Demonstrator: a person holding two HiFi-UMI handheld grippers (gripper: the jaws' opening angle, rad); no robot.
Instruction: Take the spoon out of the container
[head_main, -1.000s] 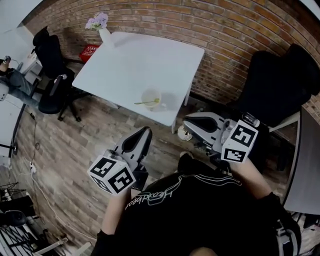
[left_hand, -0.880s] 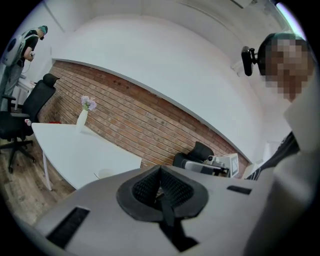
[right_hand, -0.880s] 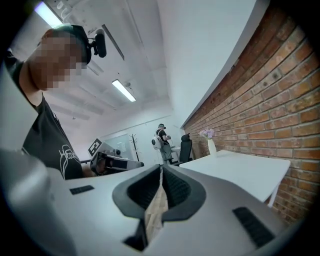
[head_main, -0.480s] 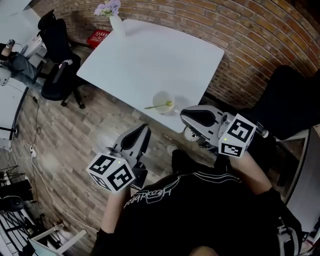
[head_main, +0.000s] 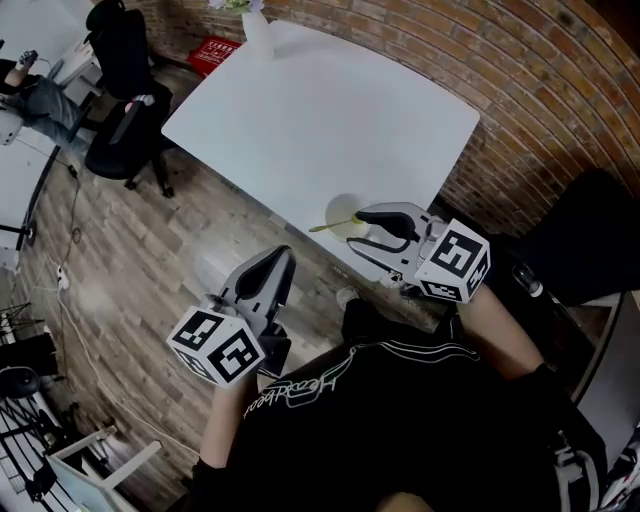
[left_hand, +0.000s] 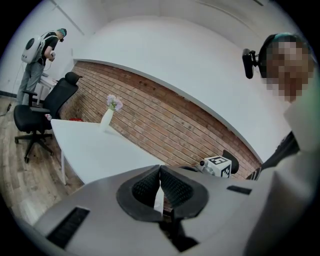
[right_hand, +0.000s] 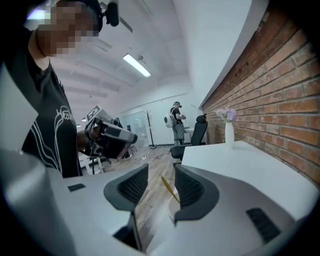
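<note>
A clear round container (head_main: 345, 213) stands near the front edge of the white table (head_main: 320, 110), with a yellow-green spoon (head_main: 333, 226) whose handle sticks out to the left. My right gripper (head_main: 366, 236) is just right of the container with its jaws opening. In the right gripper view the spoon handle (right_hand: 167, 186) stands in the gap of the right gripper (right_hand: 160, 184), touched by neither pad, and the container (right_hand: 173, 209) is partly hidden behind the right jaw. My left gripper (head_main: 266, 283) hangs over the floor, below the table's edge. In its own view, my left gripper (left_hand: 160, 172) is shut on nothing.
A white vase with flowers (head_main: 255, 14) stands at the table's far corner. Black office chairs (head_main: 125, 120) are at the left and another black chair (head_main: 590, 240) at the right. A brick wall (head_main: 520, 70) runs behind the table. A person (left_hand: 39, 57) stands far off.
The table and container have come closer in the head view. My right gripper has moved up to the container and its jaws have gone from shut to apart. The left gripper has kept its place.
</note>
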